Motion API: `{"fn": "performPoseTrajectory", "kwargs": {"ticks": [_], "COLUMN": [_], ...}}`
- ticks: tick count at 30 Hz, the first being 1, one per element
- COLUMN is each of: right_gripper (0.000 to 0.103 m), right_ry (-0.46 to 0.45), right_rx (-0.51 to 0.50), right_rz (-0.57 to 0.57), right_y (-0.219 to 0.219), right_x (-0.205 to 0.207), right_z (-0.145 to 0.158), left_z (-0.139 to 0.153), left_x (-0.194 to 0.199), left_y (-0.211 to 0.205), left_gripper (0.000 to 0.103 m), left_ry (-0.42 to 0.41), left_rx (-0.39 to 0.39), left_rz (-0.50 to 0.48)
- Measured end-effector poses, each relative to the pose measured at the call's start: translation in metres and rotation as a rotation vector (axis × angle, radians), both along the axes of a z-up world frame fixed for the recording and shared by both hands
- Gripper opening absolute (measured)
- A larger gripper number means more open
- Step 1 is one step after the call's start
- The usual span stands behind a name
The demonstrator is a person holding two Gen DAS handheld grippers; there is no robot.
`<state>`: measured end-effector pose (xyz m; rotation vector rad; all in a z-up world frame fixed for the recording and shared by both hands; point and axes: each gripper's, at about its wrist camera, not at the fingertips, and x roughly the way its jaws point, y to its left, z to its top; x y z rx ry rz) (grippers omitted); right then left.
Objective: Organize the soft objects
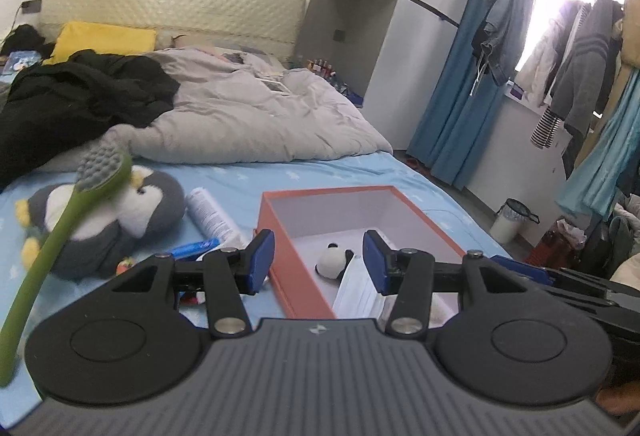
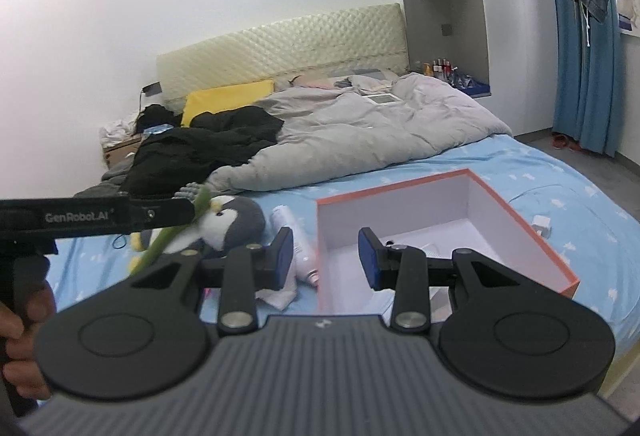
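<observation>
An open orange box (image 1: 298, 276) with white inside lies on the blue bed sheet (image 1: 320, 175). A small panda plush (image 1: 334, 260) and a white face mask (image 1: 356, 294) lie in it. A grey penguin plush (image 1: 120, 215) lies left of the box, with a green long-handled brush (image 1: 64, 228) leaning across it. My left gripper (image 1: 318, 264) is open and empty over the box's near left corner. My right gripper (image 2: 325, 260) is open and empty over the box (image 2: 520, 224); the penguin (image 2: 228, 224) lies to its left.
A white tube (image 1: 210, 213) and a blue tube (image 1: 196, 248) lie between penguin and box. A grey duvet (image 1: 256, 115), black clothes (image 1: 80, 91) and a yellow pillow (image 1: 104, 37) cover the far bed. Hung clothes (image 1: 580, 75) and a bin (image 1: 512, 220) stand right.
</observation>
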<state>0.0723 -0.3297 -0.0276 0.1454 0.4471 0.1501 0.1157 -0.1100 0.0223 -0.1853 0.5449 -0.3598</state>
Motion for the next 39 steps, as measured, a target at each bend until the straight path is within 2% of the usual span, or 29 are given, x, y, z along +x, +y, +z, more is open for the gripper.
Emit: {"fn": "performPoseTrajectory", "kwargs": {"ticks": [6, 9, 19, 27, 35, 39], "right_gripper": [0.039, 0.039, 0.039, 0.039, 0.039, 0.039], "right_ry": [0.013, 0.008, 0.057, 0.083, 0.113, 0.118], "right_rx": [0.017, 0.013, 0.053, 0.054, 0.052, 0.039], "right_rz": [0.05, 0.068, 0.116, 0.106, 0.102, 0.099], "right_y": [0.016, 0.027, 0.056, 0.078, 0.081, 0.084], "right_x": [-0.018, -0.029, -0.053, -0.069, -0.069, -0.064], "right_z": [-0.008, -0.011, -0.037, -0.059, -0.071, -0.078], "left_z": [-0.009, -0.017, -0.052, -0.079, -0.094, -0.102], "left_x": [-0.032, -0.046, -0.078, -0.092, -0.097, -0.091], "left_y": [0.018, 0.028, 0.054, 0.071, 0.084, 0.092], "left_gripper": [0.055, 0.055, 0.055, 0.055, 0.055, 0.055], "left_ry": [-0.001, 0.01, 0.077, 0.141, 0.161, 0.164], "left_rx": [0.024, 0.013, 0.015, -0.011, -0.002, -0.022], "left_rz": [0.03, 0.049, 0.12, 0.169, 0.194, 0.247]}}
